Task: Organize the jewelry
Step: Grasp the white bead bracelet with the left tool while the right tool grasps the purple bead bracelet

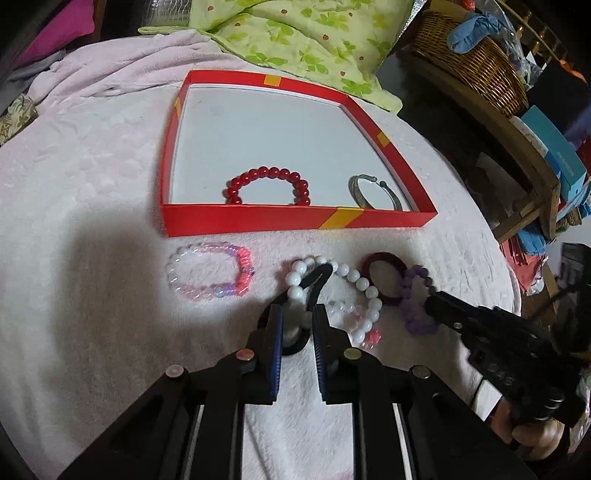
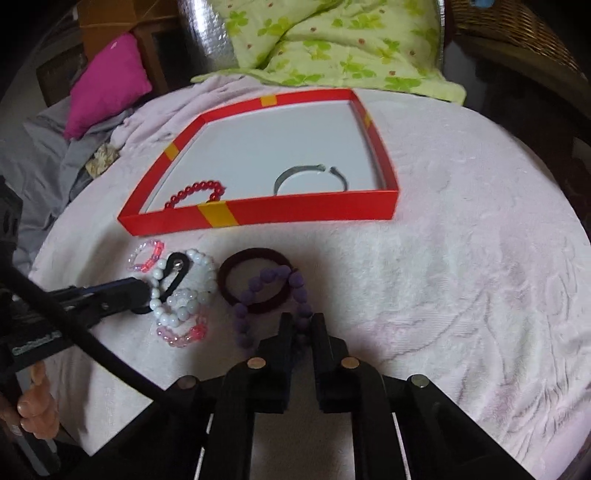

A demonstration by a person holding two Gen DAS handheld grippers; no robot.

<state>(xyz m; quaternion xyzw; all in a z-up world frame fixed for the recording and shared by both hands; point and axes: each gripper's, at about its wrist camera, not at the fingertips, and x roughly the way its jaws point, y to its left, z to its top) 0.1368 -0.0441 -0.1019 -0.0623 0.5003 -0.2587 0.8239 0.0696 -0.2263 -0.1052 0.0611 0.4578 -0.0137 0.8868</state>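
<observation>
A red tray (image 1: pixel 295 221) (image 2: pixel 295 212) holds a red bead bracelet (image 1: pixel 266 173) (image 2: pixel 195 190) and a silver bangle (image 1: pixel 360 192) (image 2: pixel 295 173). In front of it lie a pink-and-clear bracelet (image 1: pixel 245 258), a white bead bracelet (image 1: pixel 364 284) (image 2: pixel 201 260), a dark red hair tie (image 1: pixel 384 256) (image 2: pixel 255 253) and a small pink bracelet (image 2: pixel 181 338). My left gripper (image 1: pixel 298 314) (image 2: pixel 147 291) is shut on a black hair tie (image 1: pixel 317 277) (image 2: pixel 177 275) that crosses the white beads. My right gripper (image 2: pixel 301 321) (image 1: pixel 430 299) is shut on a purple bead bracelet (image 2: pixel 243 325) (image 1: pixel 413 317).
A pale pink towel (image 1: pixel 92 184) covers the round table. A green floral quilt (image 1: pixel 295 33) lies behind the tray, a wicker basket (image 1: pixel 472 55) stands at the right and a magenta cushion (image 2: pixel 107 85) at the far left. A hand (image 2: pixel 37 406) holds the left gripper.
</observation>
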